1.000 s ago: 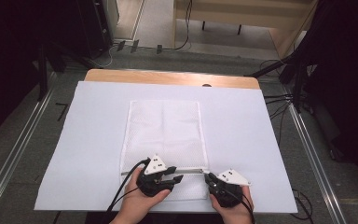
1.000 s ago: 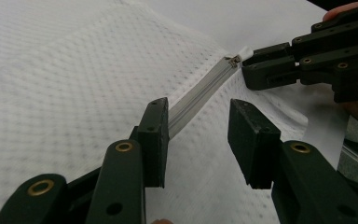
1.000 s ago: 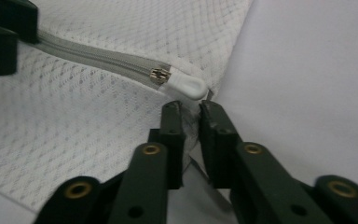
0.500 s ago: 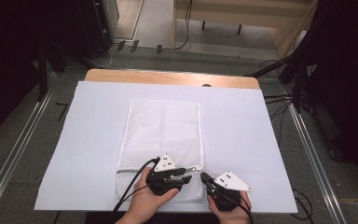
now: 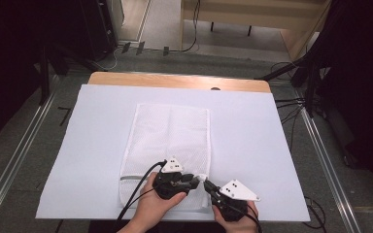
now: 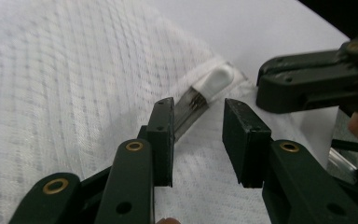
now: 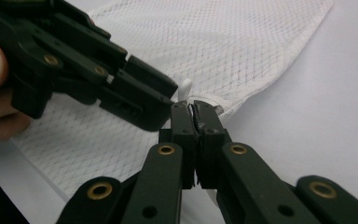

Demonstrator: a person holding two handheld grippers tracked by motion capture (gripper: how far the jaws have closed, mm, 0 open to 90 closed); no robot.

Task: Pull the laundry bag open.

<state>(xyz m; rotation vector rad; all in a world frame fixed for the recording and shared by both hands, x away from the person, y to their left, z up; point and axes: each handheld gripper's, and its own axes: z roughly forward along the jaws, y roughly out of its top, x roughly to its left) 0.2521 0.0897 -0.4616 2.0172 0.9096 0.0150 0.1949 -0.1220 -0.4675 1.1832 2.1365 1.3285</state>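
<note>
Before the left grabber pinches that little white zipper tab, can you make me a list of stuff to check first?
1. Left gripper open wide enough: ok, there is a clear gap between its jaws.
2. Zipper tab lined up with that gap: ok, it lies just ahead of it.
3. Right gripper pinning the edge of the mesh bag: ok, jaws shut on the hem.
4. Grippers apart from each other: cannot tell, they are very close.
5. Bag flat on the white sheet: ok.

Bright, even overhead light; dark surroundings; soft close-up blur.
</note>
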